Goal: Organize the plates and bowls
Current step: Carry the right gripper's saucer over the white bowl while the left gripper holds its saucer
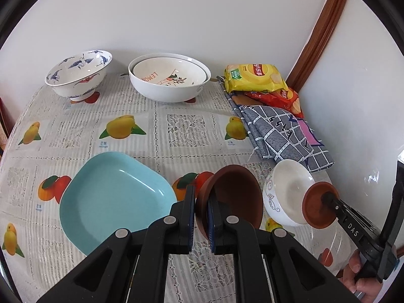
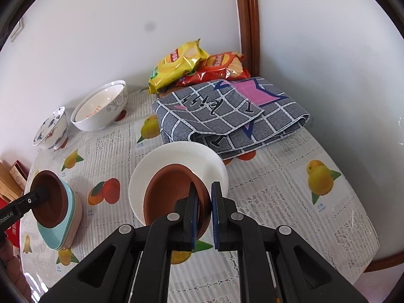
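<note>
A: Left wrist view first. What is held?

B: The rim of a brown bowl (image 1: pixel 234 197) is pinched between the narrowed jaws of the left gripper (image 1: pixel 201 217). The bowl is tipped on edge, its opening faced up and away toward the back wall. A light blue plate (image 1: pixel 111 197) is seen flat on the fruit-print tablecloth (image 1: pixel 176 126), just left of the bowl. On the right, a small white bowl (image 1: pixel 285 192) is tilted, mouth up and toward the camera, and a smaller brown dish (image 1: pixel 319 207) is seen gripped at its rim by the right gripper (image 1: pixel 328 199), in front of that bowl.

A: Background?

B: A crane-pattern bowl (image 1: pixel 78 75) and nested white bowls (image 1: pixel 169 78) are set upright near the wall, well apart from the grippers. A yellow chip bag (image 1: pixel 252 78) and a checked cloth (image 1: pixel 282 131) are placed at right.

A: Right wrist view?

B: The brown dish (image 2: pixel 174 194) is clamped by the right gripper (image 2: pixel 203 214), tilted, opening faced up-left, overlapping the white bowl (image 2: pixel 176 159); contact cannot be told. At left, the brown bowl (image 2: pixel 50 199) is held by the left gripper (image 2: pixel 41 193) over stacked plates, the blue one (image 2: pixel 53 237) on top of them, with its mouth toward the camera.
</note>
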